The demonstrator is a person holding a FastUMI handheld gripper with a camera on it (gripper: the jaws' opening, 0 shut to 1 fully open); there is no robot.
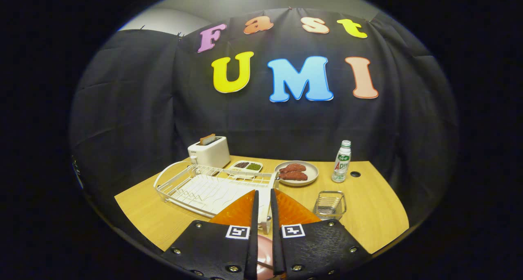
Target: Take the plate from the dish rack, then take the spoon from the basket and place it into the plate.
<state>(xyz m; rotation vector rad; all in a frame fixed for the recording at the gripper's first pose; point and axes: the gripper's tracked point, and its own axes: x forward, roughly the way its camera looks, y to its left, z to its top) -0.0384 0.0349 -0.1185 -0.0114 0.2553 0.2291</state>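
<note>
Jaws of gripper [261, 214] nearly together, clamped on pink plate [263, 251] edge; basket [329, 205] lies ahead-right on worktop [367, 214], past dish rack [204, 188]

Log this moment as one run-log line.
hand-held gripper: nearly shut, spoon handle between fingers | pink plate: below fingers, off dish rack | basket: beyond fingers | stage: spoon over plate

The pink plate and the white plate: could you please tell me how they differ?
The pink plate is held between the shut fingers, while the white plate lies flat on the table, beyond the dish rack. The pink plate is mostly hidden and shows no food, while the white plate carries two red-brown pieces of food. They differ in colour, pink against white.
</note>
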